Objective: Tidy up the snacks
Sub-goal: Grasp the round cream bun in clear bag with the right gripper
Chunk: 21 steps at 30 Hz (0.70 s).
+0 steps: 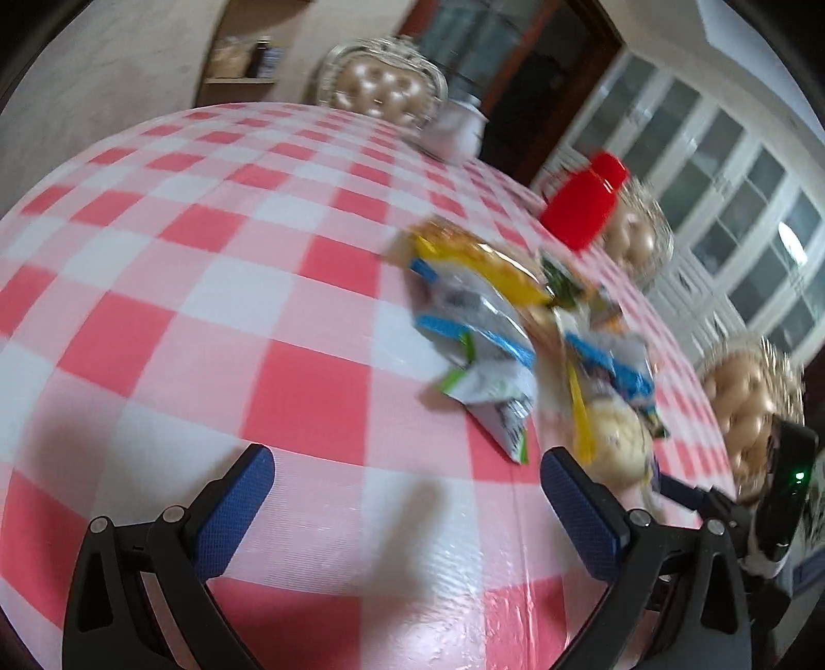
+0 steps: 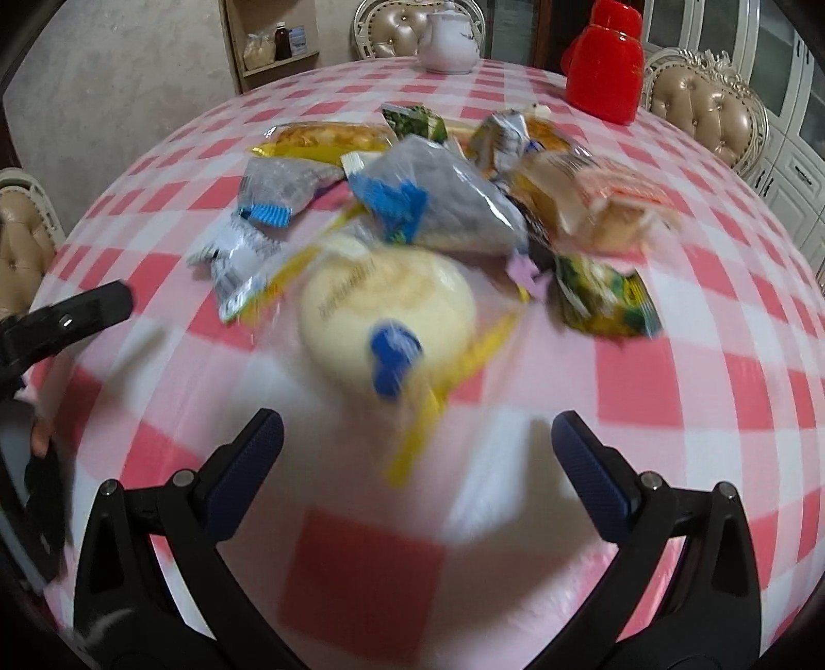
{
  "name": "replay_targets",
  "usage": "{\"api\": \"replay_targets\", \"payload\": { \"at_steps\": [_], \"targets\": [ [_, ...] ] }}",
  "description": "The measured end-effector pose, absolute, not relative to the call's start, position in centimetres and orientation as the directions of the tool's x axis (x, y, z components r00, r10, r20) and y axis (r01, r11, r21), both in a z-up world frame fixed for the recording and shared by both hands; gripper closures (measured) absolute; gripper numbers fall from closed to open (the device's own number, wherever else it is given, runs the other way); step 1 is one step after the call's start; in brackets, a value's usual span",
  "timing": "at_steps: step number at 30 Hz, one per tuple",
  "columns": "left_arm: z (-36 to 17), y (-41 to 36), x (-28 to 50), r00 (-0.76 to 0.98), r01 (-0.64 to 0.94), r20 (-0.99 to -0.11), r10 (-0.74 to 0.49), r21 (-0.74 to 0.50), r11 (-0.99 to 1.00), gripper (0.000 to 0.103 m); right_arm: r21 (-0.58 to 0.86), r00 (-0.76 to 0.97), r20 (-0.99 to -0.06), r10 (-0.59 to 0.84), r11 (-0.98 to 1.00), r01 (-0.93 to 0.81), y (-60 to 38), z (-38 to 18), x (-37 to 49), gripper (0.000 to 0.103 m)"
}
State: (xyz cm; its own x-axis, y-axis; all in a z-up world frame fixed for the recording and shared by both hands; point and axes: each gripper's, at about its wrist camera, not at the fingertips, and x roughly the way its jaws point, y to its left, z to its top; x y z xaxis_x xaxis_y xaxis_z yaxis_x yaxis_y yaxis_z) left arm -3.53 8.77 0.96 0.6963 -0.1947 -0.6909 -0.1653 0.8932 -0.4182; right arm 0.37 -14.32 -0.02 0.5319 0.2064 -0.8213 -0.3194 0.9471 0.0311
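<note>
A loose pile of wrapped snacks (image 2: 438, 206) lies on the red-and-white checked tablecloth (image 2: 722, 391). Nearest in the right wrist view is a round pale bun in clear wrap (image 2: 381, 304), just beyond my right gripper (image 2: 417, 443), which is open and holds nothing. Behind it lie grey-and-blue packets (image 2: 443, 206), a yellow packet (image 2: 325, 139), a green-yellow packet (image 2: 603, 299) and an orange one (image 2: 613, 201). In the left wrist view the same pile (image 1: 495, 319) sits to the upper right of my left gripper (image 1: 407, 479), open over bare cloth, with the bun (image 1: 616, 438) beside its right finger.
A red flask (image 2: 606, 67) and a white teapot (image 2: 447, 38) stand at the table's far edge. Padded chairs (image 2: 701, 103) ring the table. My left gripper's body (image 2: 67, 319) shows at the left of the right wrist view. White glass-door cabinets (image 1: 722, 170) line the wall.
</note>
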Motion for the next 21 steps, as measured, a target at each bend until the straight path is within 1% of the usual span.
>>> {"api": "replay_targets", "payload": {
  "at_steps": [5,10,12,17,19,21],
  "targets": [
    [0.9,10.0,-3.5,0.721,-0.220,-0.673,-0.165,-0.449,0.866,0.000,0.092,0.514,-0.832,0.209,0.965,-0.244,-12.3,0.0,2.5,0.000],
    [1.5,8.7,-3.8,0.736,-0.187,-0.665,-0.130,-0.383,0.905,0.000,0.084,0.520,-0.833,0.188,0.973,-0.217,-11.1,-0.1,3.5,0.001],
    [1.6,8.4,-4.1,0.744,-0.168,-0.657,-0.120,-0.359,0.918,0.000,0.096,0.527,-0.826,0.199,0.972,-0.216,-11.3,0.0,3.5,0.006],
    [1.8,8.5,-4.4,0.754,-0.173,-0.647,-0.111,-0.360,0.917,0.000,0.178,0.535,-0.793,0.291,0.951,-0.253,-12.6,0.5,2.4,0.007],
    [1.7,8.8,-4.5,0.758,-0.182,-0.643,-0.113,-0.374,0.909,0.000,0.237,0.523,-0.789,0.321,0.946,-0.222,-13.2,0.5,2.9,0.006],
    [1.7,9.1,-4.4,0.759,-0.199,-0.643,-0.106,-0.384,0.901,0.000,0.310,0.513,-0.783,0.353,0.935,-0.170,-13.5,0.6,3.7,0.003]
  ]
}}
